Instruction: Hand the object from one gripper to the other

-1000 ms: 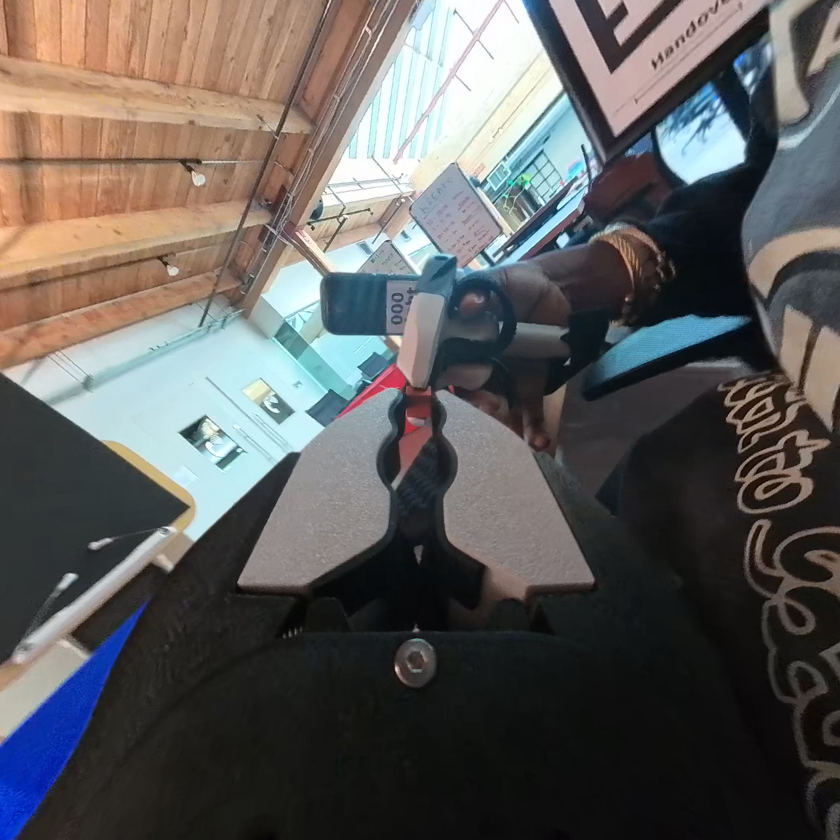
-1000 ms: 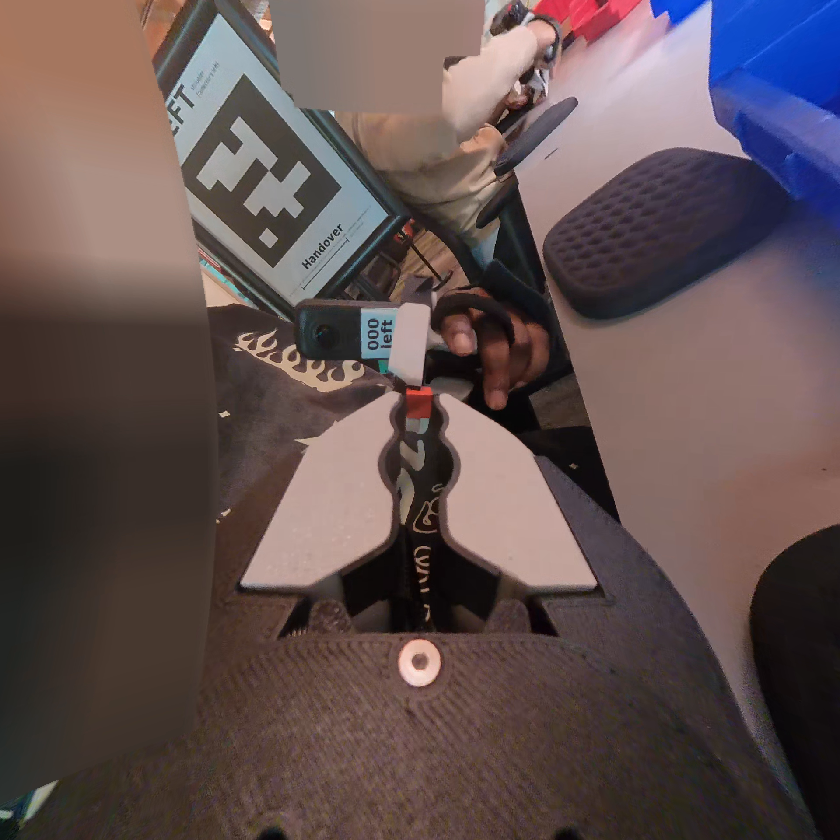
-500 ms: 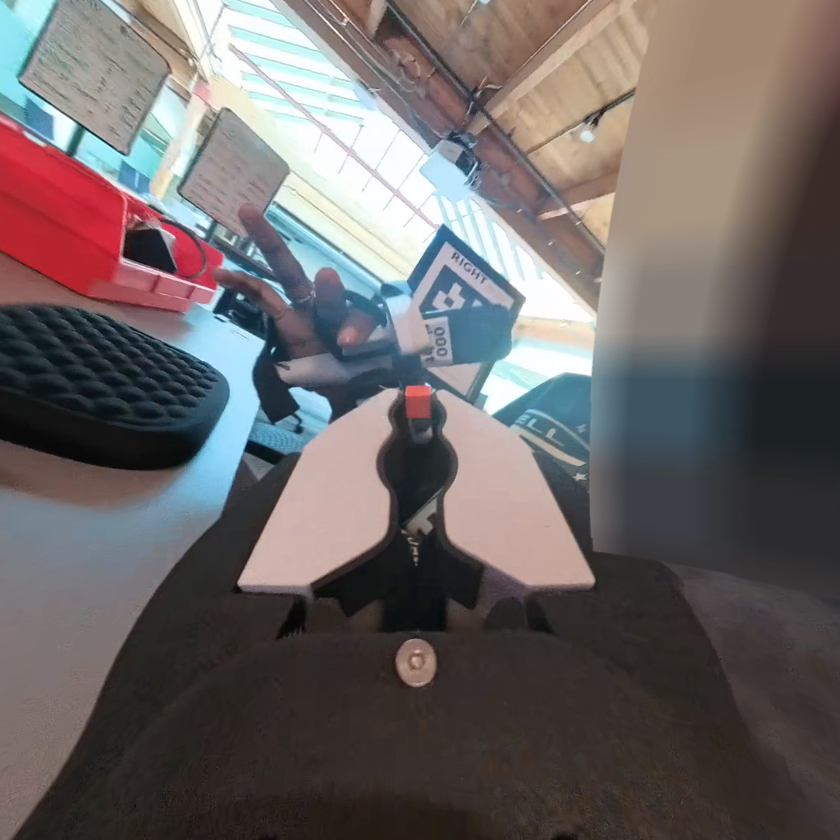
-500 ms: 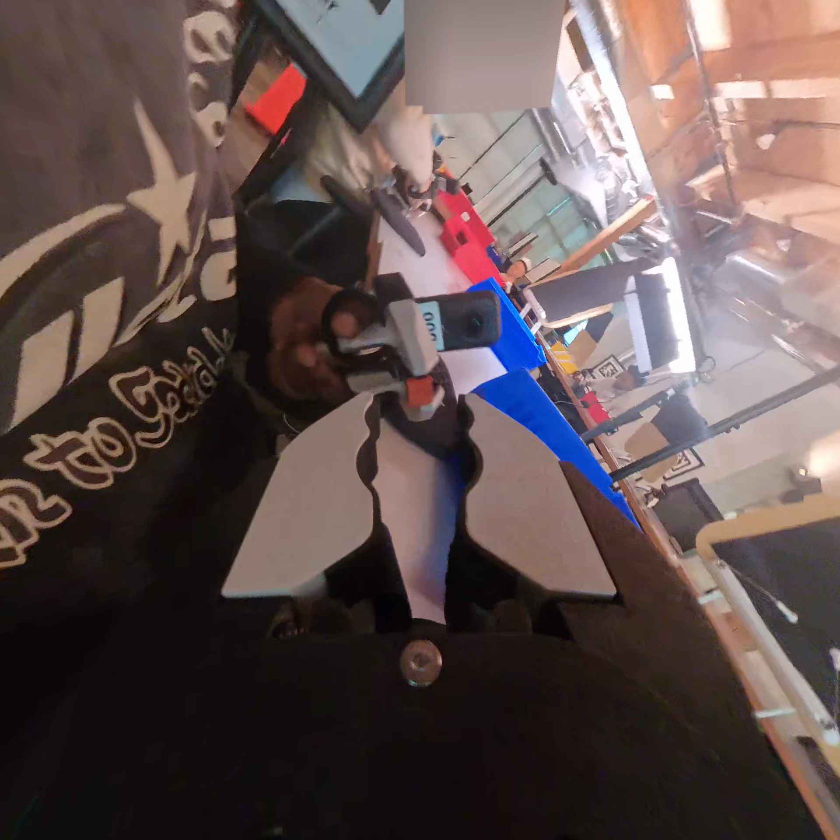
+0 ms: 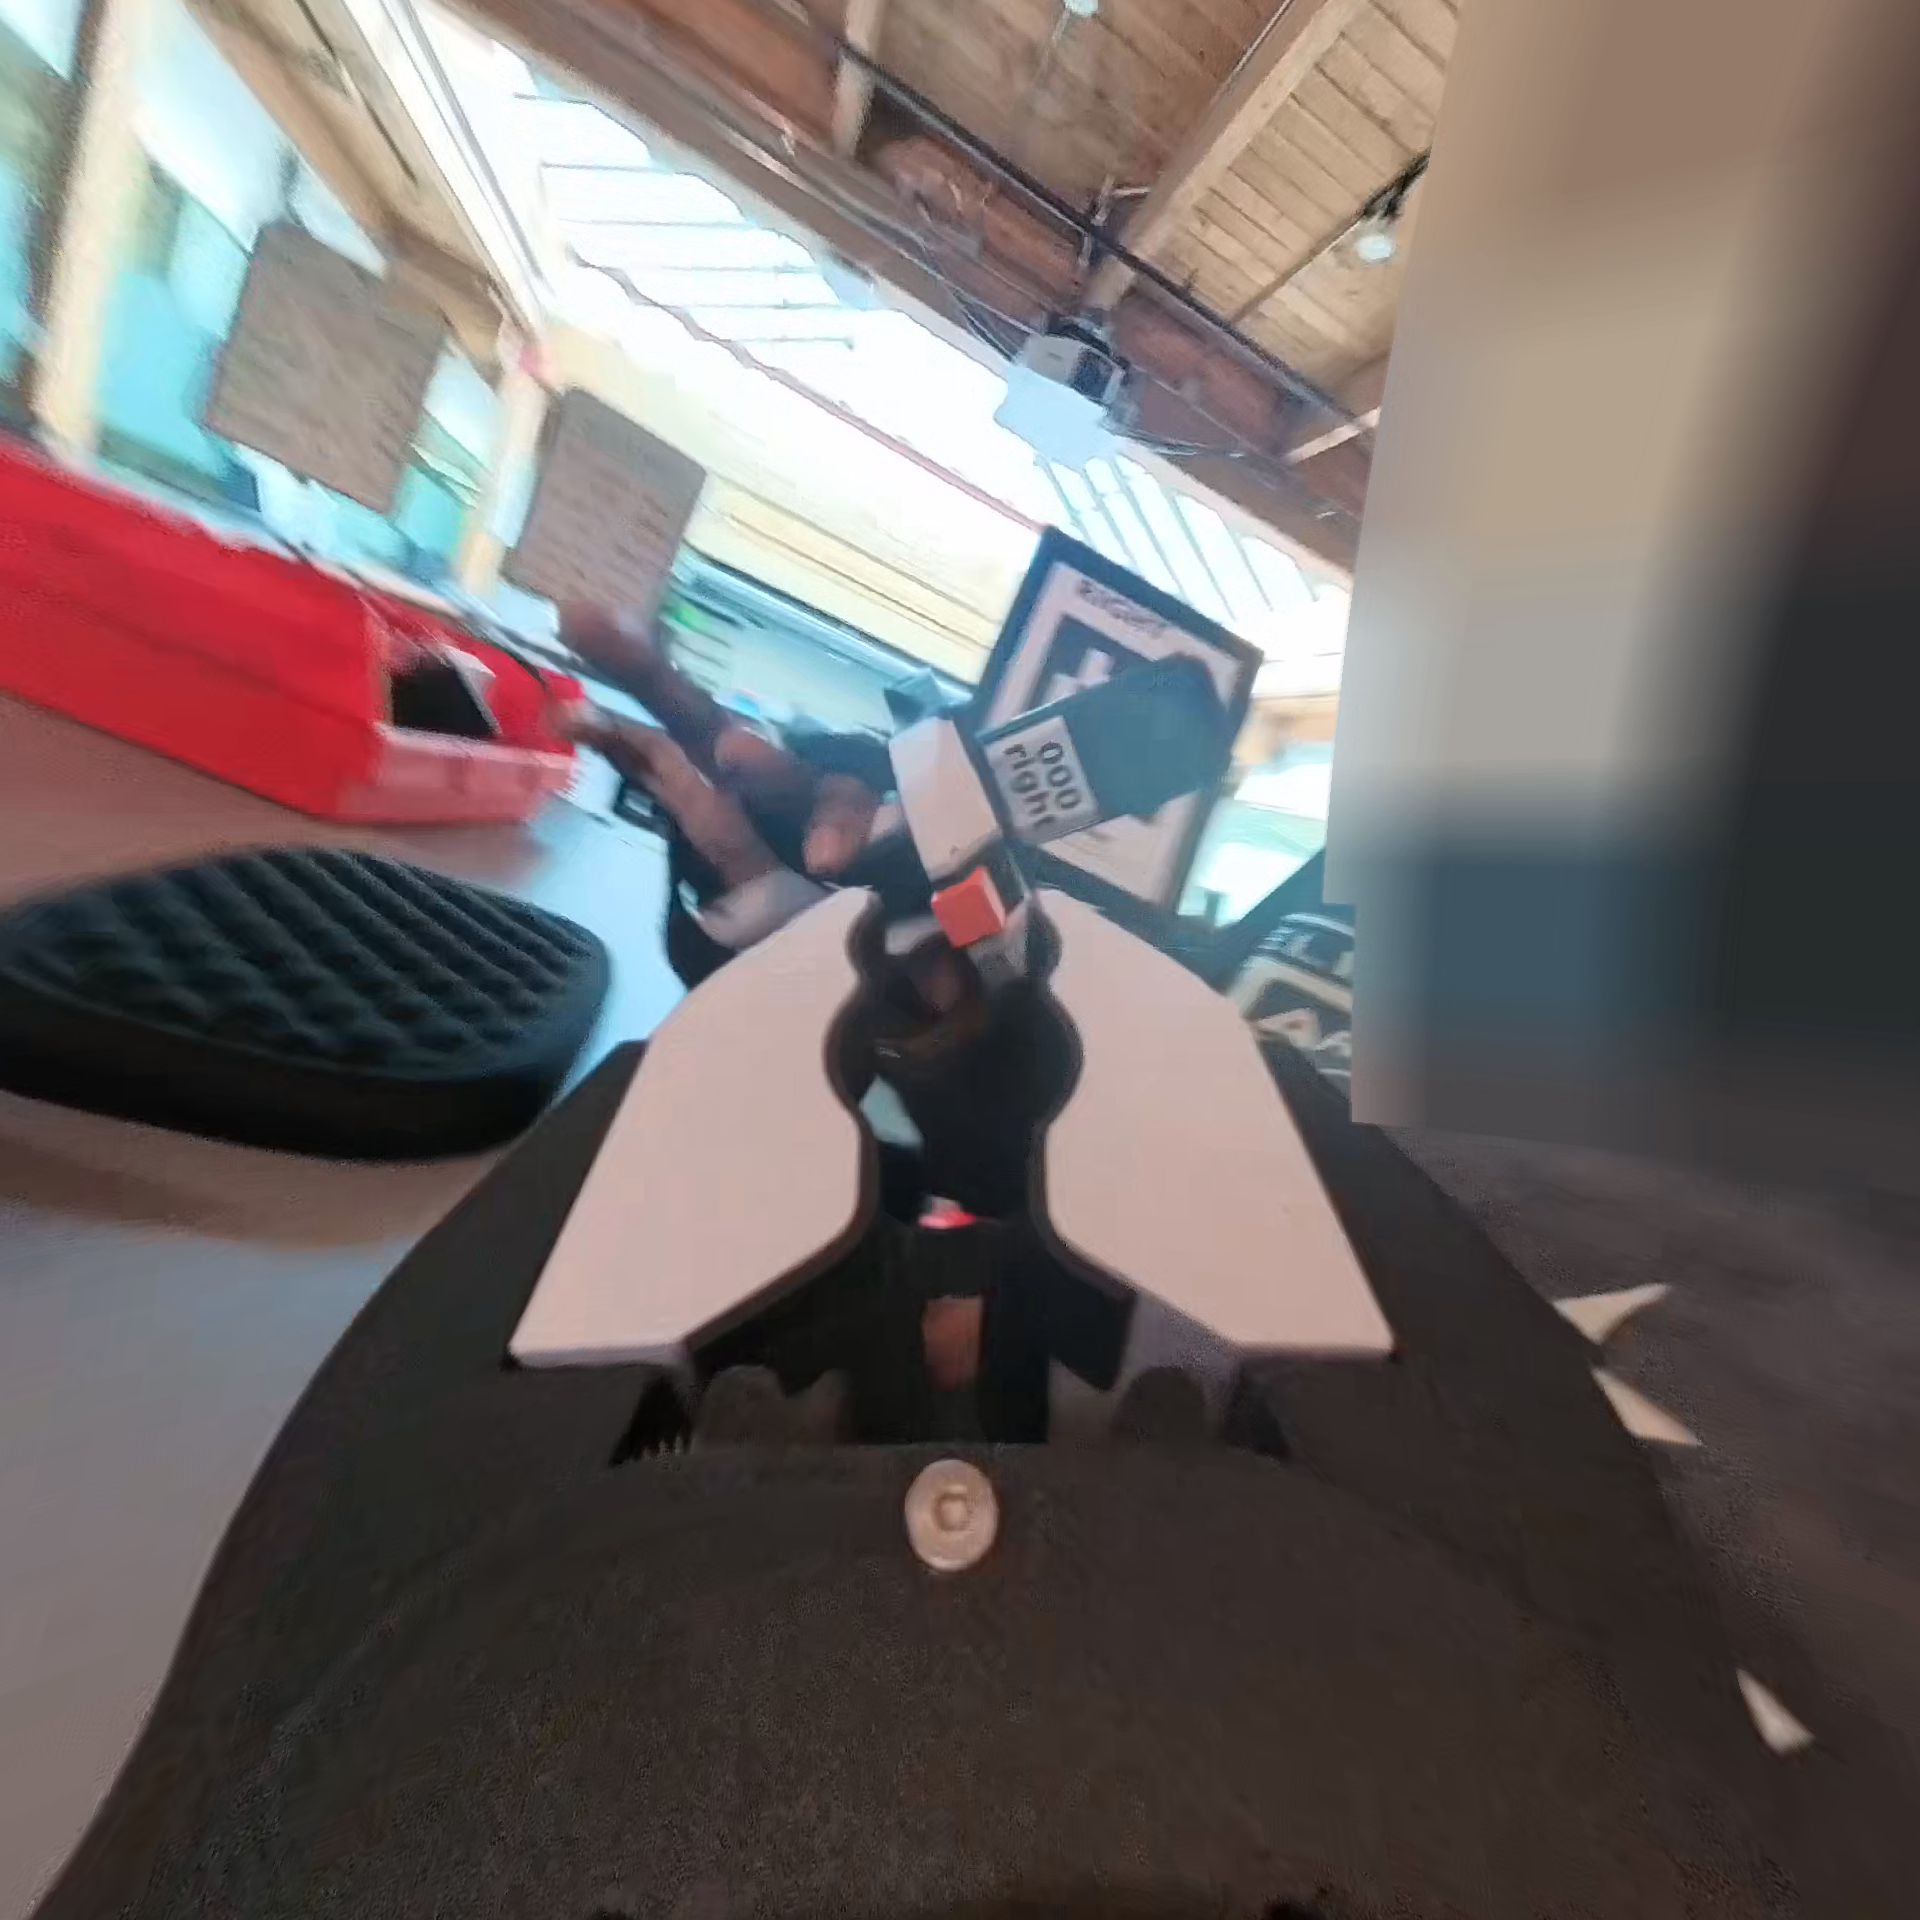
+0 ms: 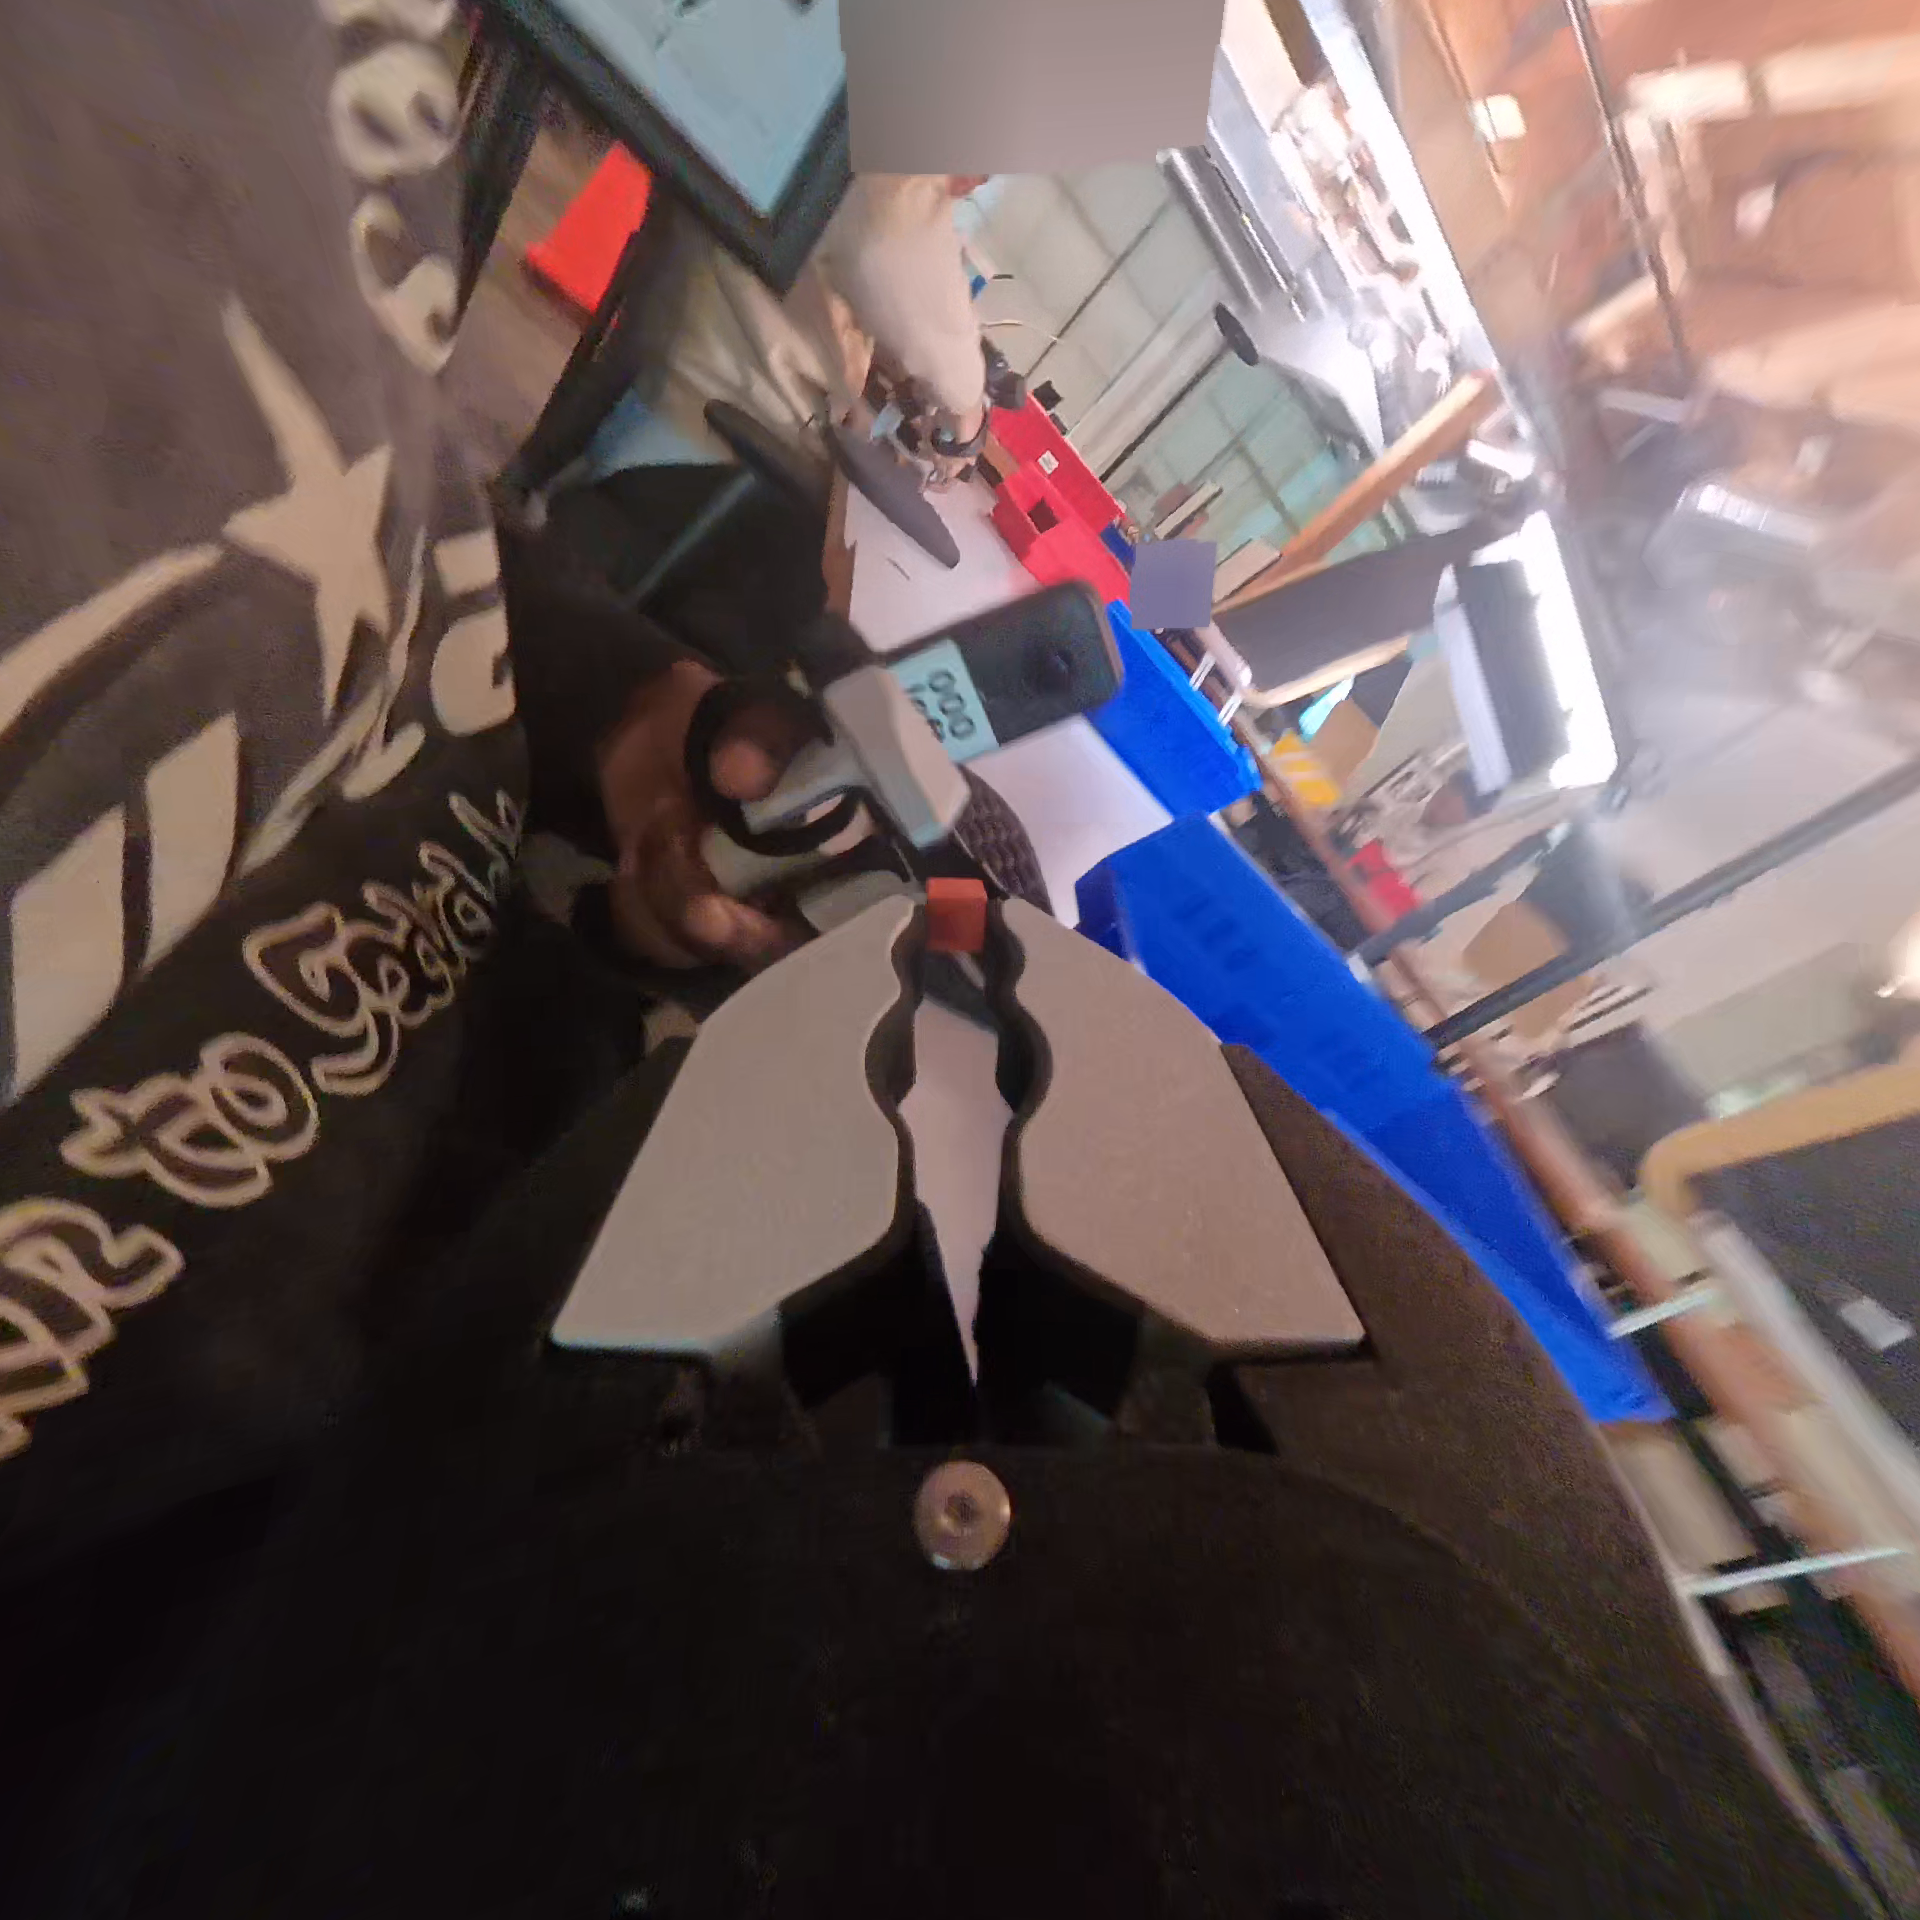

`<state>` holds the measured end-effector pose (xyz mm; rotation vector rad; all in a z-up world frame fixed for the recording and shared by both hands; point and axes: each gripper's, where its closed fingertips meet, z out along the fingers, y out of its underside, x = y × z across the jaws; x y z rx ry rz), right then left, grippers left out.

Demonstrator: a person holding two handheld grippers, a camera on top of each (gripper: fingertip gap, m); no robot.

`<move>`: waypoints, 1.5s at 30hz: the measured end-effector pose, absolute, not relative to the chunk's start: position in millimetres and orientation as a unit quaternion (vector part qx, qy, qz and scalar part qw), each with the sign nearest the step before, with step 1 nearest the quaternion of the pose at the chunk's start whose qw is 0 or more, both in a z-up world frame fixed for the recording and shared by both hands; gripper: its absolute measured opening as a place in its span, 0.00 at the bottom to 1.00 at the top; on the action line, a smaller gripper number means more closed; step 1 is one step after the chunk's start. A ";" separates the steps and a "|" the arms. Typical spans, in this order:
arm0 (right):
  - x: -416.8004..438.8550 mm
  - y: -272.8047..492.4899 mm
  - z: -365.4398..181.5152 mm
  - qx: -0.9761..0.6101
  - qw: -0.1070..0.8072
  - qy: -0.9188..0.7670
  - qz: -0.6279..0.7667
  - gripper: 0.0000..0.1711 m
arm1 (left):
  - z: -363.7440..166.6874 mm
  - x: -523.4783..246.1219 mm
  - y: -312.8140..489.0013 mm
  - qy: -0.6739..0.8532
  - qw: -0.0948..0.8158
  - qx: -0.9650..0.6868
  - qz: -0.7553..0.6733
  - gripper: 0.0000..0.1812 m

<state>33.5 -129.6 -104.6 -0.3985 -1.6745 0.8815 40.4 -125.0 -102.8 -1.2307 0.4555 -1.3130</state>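
Observation:
A small red block (image 6: 956,914) sits between the fingertips of my right gripper (image 6: 956,923), which is shut on it. In the left wrist view the same red block (image 5: 971,906) shows tilted, held in the grey fingers of the right gripper (image 5: 940,805), which a hand holds opposite. My left gripper (image 5: 951,914) stands around the block with its jaws parted wider than the block. In the right wrist view the left gripper (image 6: 894,769) faces mine just beyond the block, with a hand on its handle. Both grippers are held in the air above the table edge.
A black textured pad (image 5: 291,997) and a red bin (image 5: 208,675) lie on the pale table (image 5: 156,1299). Blue bins (image 6: 1299,997) stand along the table. A framed marker sign (image 5: 1117,717) stands behind. The holder's dark printed shirt (image 6: 208,727) is close by.
Half a second ago my left gripper was shut on the red block and my right gripper was open. Now the right has shut on the block and the left has parted.

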 end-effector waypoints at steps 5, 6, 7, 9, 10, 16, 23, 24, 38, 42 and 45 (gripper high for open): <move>31.7 -112.4 -93.0 -0.365 0.403 -0.635 0.549 0.06 | -92.7 21.7 -118.8 0.275 0.779 -0.495 -0.269 0.22; 31.3 -110.3 -93.9 -0.401 0.361 -0.617 0.572 0.06 | -91.4 21.2 -119.6 0.292 0.796 -0.483 -0.218 0.22; 31.7 -110.7 -96.8 -0.431 0.312 -0.605 0.593 0.06 | -91.2 22.3 -120.7 0.310 0.807 -0.471 -0.172 0.22; 34.1 -117.6 -102.5 -0.469 0.211 -0.582 0.629 0.06 | -93.3 26.3 -121.5 0.342 0.817 -0.455 -0.096 0.22; 35.5 -122.2 -103.9 -0.479 0.166 -0.570 0.647 0.06 | -95.3 28.4 -121.0 0.355 0.817 -0.450 -0.063 0.21; 35.6 -129.5 -107.9 -0.498 0.055 -0.523 0.690 0.06 | -110.9 44.2 -121.3 0.431 0.792 -0.430 0.043 0.14; 35.9 -134.5 -113.9 -0.502 0.039 -0.533 0.681 0.06 | -112.8 46.5 -121.8 0.439 0.788 -0.428 0.052 0.06; 35.8 -134.4 -114.4 -0.503 0.038 -0.532 0.680 0.06 | -112.8 46.0 -121.4 0.437 0.788 -0.430 0.053 0.06; 37.6 -120.1 -86.1 -0.201 0.554 -0.652 0.477 0.26 | -106.8 30.4 -117.5 0.202 0.632 -0.564 -0.491 0.05; 35.8 -127.1 -108.6 -0.120 0.596 -0.710 0.355 0.20 | -115.1 41.6 -122.8 0.176 0.537 -0.564 -0.602 0.05; 34.4 -131.9 -115.7 -0.086 0.612 -0.723 0.309 0.13 | -114.7 44.5 -125.6 0.174 0.522 -0.558 -0.621 0.05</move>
